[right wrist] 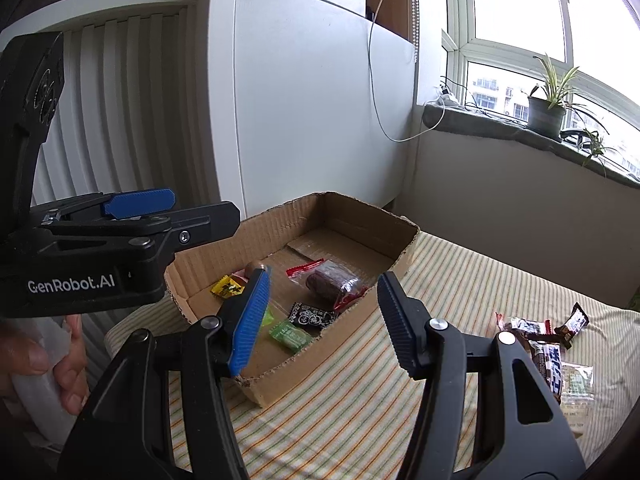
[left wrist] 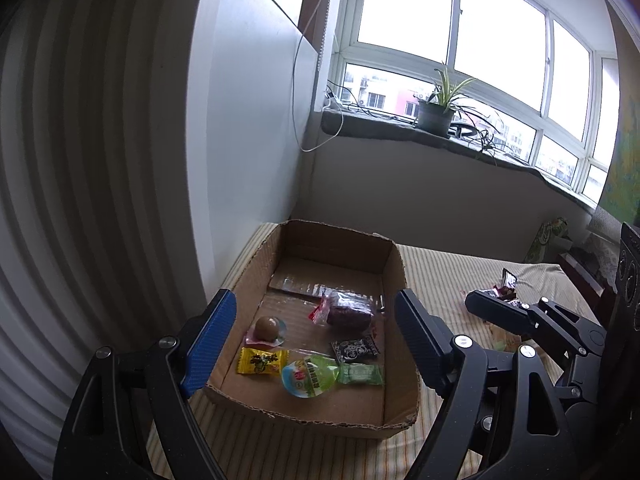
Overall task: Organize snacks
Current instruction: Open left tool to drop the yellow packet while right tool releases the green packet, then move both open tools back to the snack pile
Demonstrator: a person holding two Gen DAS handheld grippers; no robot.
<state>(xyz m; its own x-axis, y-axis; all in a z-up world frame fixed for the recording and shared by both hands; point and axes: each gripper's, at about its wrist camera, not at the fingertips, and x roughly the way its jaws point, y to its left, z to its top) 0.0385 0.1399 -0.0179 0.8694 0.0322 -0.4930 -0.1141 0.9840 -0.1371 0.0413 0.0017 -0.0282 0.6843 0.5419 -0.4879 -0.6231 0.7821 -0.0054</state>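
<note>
The left gripper [left wrist: 316, 336] hung with its jaws wide apart and nothing between them, poised over the near end of the cardboard box [left wrist: 400, 280], which sat on the striped bed cover [left wrist: 448, 276] toward its left edge, close to the white wall panel. Inside the box lay a yellow candy [left wrist: 262, 361], a round brown sweet [left wrist: 267, 328], a dark red wrapped cake [left wrist: 347, 310], a black sachet [left wrist: 355, 349], a green candy [left wrist: 360, 374] and a clear green jelly cup [left wrist: 307, 376]. The right gripper [right wrist: 324, 320] was likewise spread and held nothing, just off the box's right wall. Near the cover's right edge, well apart from the box, several loose snack bars [right wrist: 540, 336] lay in a small heap.
</note>
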